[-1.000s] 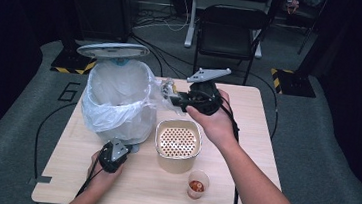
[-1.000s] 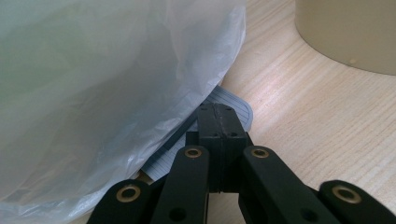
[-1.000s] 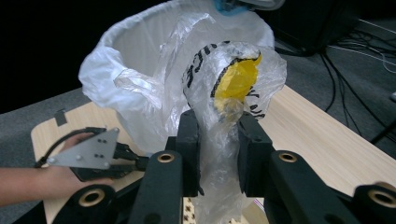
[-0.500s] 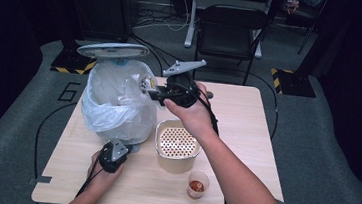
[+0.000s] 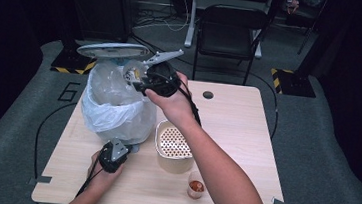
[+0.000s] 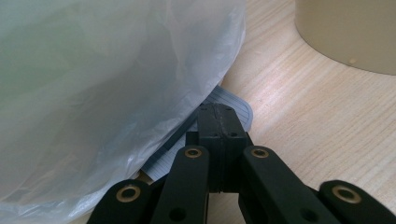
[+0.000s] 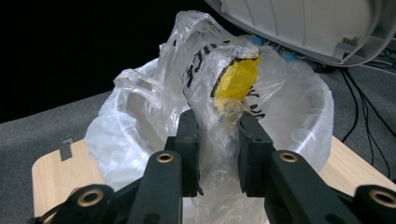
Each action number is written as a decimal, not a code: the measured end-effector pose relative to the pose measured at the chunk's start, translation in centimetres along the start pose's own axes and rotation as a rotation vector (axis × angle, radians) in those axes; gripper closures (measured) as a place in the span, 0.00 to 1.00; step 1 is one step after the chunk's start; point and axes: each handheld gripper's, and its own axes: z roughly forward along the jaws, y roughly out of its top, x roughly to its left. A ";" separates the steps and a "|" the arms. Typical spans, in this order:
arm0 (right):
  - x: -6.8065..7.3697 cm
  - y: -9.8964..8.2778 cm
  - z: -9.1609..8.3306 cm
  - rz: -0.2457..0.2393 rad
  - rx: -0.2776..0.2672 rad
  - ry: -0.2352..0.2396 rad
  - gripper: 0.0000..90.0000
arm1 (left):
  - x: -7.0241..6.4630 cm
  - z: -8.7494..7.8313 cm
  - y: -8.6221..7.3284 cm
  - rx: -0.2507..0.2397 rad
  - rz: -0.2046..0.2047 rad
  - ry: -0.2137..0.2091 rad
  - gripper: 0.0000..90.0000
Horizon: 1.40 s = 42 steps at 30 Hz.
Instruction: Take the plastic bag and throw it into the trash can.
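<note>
High view: right gripper (image 5: 138, 78) held over the open mouth of the lined pedal bin (image 5: 118, 108), lid (image 5: 113, 51) tipped up behind it. Clamped between its jaws — a crumpled clear plastic bag with a yellow scrap inside (image 7: 233, 81), black print on the film. Right gripper view: bag (image 7: 219, 107) pinched low, the bulk of it bulging above and ahead of the jaw tips, hanging directly over the white liner (image 7: 299, 107) and the hollow of the bin.

Left gripper (image 5: 113, 154) low at the foot of the bin, on the near side. Left gripper view: jaws pressed flat together with nothing between them, tips resting down on the grey ribbed pedal (image 6: 238, 107) that pokes out from under the liner — by the look of it, holding the lid up.

Progress, as judged: carry to the bin done, lid open, rubbish poised above the opening. Left to do: release so the bag drops inside, withdraw, let the pedal up.

Perforated beige container (image 5: 175, 144) and small cup with something red-brown (image 5: 196, 186) standing on the wooden table (image 5: 246, 133), near the person's right forearm, untouched.
</note>
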 end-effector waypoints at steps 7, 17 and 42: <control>0.1 0.3 1.8 0.005 0.007 -0.009 0.81 | 0.0 0.0 0.0 -0.002 -0.001 0.000 1.00; 0.6 0.8 4.1 -0.013 0.003 -0.065 0.65 | 0.0 0.0 0.0 0.000 0.006 0.001 1.00; 1.4 -2.7 -0.3 -0.056 0.010 -0.067 0.28 | -0.2 0.0 0.0 0.000 0.015 0.010 1.00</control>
